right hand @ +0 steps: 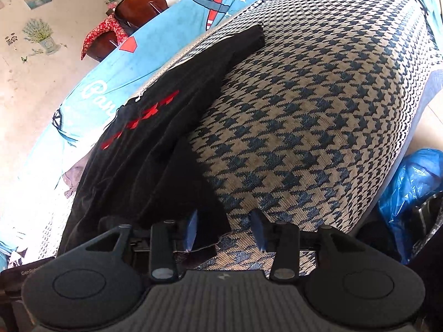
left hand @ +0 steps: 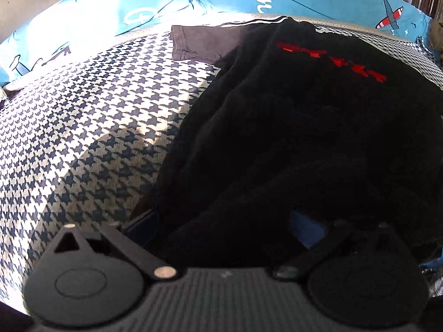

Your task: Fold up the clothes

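Black T-shirt (left hand: 290, 127) w/ red print lies part-folded lengthwise, 1 sleeve out, on houndstooth blanket (left hand: 83, 127). Both grippers wide: left gripper (left hand: 224, 221) over hem, right gripper (right hand: 224, 228) astride hem corner. More folds left, by look.

Shirt on bedcover, both claws at its near edge.
Left gripper (left hand: 221, 227) straddles the shirt (left hand: 290, 138); right gripper (right hand: 225, 229) has shirt hem left, bedcover (right hand: 318, 110) ahead and right, pillows (right hand: 110, 83) behind.
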A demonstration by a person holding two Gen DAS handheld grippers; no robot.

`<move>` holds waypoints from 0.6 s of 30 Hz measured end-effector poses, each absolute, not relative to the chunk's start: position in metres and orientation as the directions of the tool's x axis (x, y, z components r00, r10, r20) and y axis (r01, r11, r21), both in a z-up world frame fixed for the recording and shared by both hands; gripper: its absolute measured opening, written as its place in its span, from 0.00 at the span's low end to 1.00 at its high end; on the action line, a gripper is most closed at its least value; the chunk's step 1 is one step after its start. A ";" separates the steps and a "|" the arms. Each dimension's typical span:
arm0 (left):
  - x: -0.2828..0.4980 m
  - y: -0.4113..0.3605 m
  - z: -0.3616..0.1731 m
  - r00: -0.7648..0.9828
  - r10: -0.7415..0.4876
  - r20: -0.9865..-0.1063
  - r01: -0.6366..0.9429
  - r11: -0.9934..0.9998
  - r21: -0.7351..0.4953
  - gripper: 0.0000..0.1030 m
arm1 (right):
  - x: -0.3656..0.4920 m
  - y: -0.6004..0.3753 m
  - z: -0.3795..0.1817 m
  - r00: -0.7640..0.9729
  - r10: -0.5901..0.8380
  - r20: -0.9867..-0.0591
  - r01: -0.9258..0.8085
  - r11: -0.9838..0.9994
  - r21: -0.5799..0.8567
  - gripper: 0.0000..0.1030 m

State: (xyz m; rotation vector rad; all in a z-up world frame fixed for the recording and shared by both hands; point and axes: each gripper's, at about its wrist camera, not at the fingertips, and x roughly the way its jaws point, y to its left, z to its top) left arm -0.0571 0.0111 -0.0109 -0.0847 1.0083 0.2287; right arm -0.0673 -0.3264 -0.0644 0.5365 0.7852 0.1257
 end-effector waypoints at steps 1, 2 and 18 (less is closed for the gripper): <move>-0.057 0.012 -0.011 0.512 0.150 -0.846 -0.228 0.973 0.034 1.00 | -0.067 -0.326 -0.064 0.708 0.303 -0.638 0.087 0.859 0.505 0.34; -0.057 0.012 -0.012 0.512 0.149 -0.846 -0.228 0.973 0.033 1.00 | -0.069 -0.326 -0.062 0.709 0.305 -0.636 0.082 0.860 0.504 0.30; -0.058 0.015 -0.012 0.523 0.135 -0.841 -0.221 0.975 0.019 1.00 | -0.114 -0.322 -0.017 0.737 0.253 -0.626 0.024 0.917 0.399 0.05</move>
